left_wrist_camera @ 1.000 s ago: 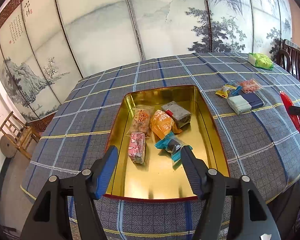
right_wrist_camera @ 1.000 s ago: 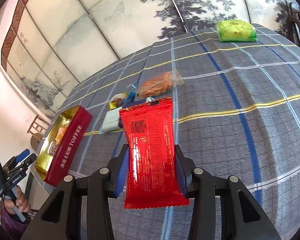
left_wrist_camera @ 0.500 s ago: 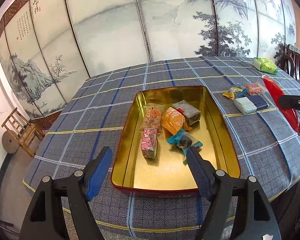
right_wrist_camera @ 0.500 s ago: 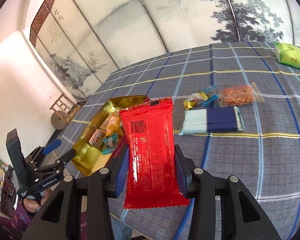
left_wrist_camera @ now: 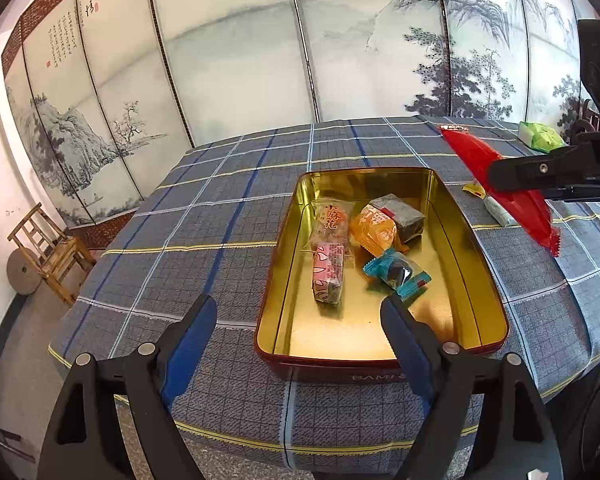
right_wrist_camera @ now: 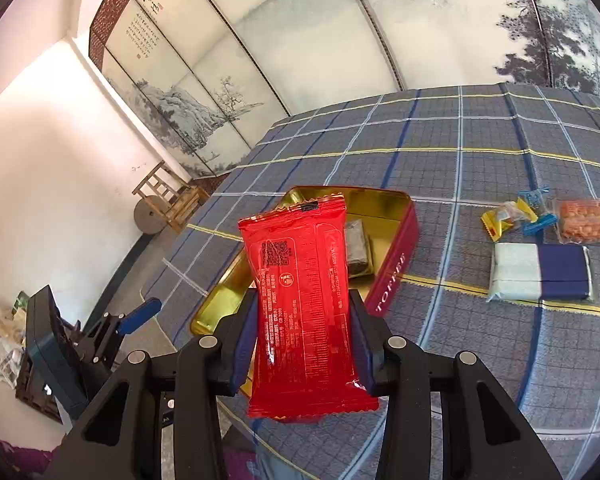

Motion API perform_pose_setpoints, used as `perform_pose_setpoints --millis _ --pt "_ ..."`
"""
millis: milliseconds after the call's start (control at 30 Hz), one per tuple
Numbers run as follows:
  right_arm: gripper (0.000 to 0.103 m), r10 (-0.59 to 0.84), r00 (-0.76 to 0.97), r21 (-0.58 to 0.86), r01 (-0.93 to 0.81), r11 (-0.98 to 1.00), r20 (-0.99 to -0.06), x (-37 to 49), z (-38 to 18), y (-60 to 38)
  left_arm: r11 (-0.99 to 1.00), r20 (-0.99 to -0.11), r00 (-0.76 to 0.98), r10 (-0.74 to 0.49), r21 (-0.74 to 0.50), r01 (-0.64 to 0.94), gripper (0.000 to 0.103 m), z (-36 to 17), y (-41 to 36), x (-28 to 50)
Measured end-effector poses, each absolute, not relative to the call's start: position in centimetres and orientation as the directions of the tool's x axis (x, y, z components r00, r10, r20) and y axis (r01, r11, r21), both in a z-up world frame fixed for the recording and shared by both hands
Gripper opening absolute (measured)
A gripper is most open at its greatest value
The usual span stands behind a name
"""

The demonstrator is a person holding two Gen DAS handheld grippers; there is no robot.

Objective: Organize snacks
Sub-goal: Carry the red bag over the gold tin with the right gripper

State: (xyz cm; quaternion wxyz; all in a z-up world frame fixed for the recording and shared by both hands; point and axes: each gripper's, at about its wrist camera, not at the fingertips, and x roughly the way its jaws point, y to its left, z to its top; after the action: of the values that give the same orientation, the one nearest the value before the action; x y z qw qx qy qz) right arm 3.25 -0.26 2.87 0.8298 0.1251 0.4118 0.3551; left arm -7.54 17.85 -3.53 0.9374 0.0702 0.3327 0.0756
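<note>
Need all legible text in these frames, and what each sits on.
"TOFFEE", partly hidden: side wall of the tin.
"BAMI", then cut off: front wall of the tin, left wrist view.
"大麻花": clear snack packet in the tin.
Red packet in the right hand-held gripper: QR code and fine print, too small to read.
Calligraphy on the screen panel: too small to read.
</note>
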Motion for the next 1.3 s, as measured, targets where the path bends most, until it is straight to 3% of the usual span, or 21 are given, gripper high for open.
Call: perform_pose_setpoints --millis 1300 --pt "0.043 0.678 0.297 0.514 -0.472 0.716 -0.672 5.1 -0.9 7.4 0.98 -0.624 0.756 0.197 0.141 -0.14 0.082 -4.5 21.7 -8.6"
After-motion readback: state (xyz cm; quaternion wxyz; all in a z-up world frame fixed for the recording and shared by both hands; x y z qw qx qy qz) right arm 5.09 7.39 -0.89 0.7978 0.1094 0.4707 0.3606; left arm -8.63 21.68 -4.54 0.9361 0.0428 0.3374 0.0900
